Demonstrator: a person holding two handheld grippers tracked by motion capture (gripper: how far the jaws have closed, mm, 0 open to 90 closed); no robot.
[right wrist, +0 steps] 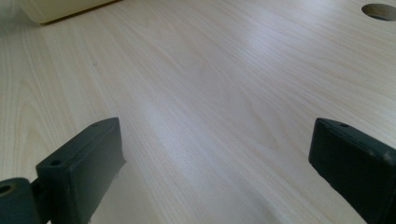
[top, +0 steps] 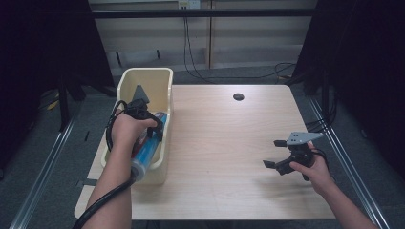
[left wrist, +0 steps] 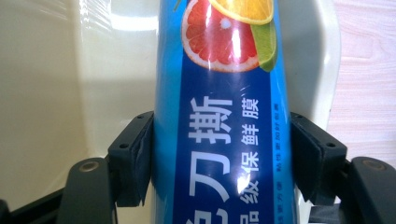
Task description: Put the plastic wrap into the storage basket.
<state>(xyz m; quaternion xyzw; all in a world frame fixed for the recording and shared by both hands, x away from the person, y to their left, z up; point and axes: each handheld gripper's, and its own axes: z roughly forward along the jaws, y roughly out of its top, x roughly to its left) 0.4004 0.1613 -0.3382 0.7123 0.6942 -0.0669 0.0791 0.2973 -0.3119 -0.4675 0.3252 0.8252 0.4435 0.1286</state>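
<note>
A blue cling-film roll [left wrist: 224, 140] is gripped mid-length by the left gripper [top: 152, 125] in the cream bin [top: 125, 82] at the surface's [top: 229, 157] left edge. It is judged light, stiff (glossy wrapper, probably slippery). The right gripper [top: 273, 153] is held wide, empty.

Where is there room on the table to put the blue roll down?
The bare wood between the cream bin and the right gripper is free, from the round hole down to the near edge of the table. It is crowded at the left: the bin, the blue roll and the left gripper clamped on it.
</note>
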